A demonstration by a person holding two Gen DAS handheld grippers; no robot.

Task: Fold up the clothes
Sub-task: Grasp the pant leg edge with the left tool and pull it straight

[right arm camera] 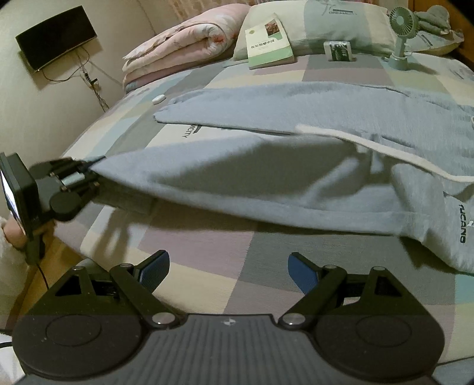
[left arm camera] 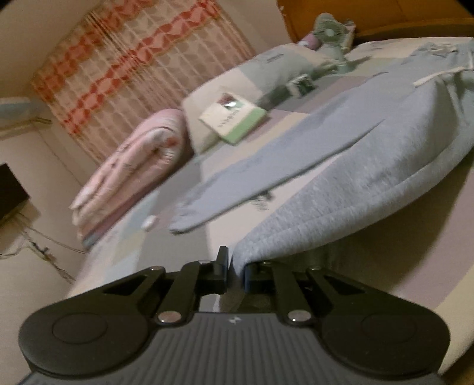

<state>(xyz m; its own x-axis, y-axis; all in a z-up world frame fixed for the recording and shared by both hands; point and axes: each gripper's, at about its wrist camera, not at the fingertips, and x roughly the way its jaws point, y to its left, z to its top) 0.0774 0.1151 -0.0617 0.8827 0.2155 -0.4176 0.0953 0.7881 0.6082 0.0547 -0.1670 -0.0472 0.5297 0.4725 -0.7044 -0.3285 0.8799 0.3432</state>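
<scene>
Grey-blue sweatpants [right arm camera: 266,174] are lying across the bed [right arm camera: 207,284], one leg lifting in the pinching left tool [left arm camera: 235,272]; the right tool [right arm camera: 228,271] is hovering wide apart, holding nothing.

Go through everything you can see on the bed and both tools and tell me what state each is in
Left tool: shut on trousers' cuff, lifting it.
Right tool: open, empty, above the bed.
Trousers: spread out, unfolded; far leg flat.
Quilt: folded.
Book: closed, leaning on the pillow.
Fan: upright.
</scene>
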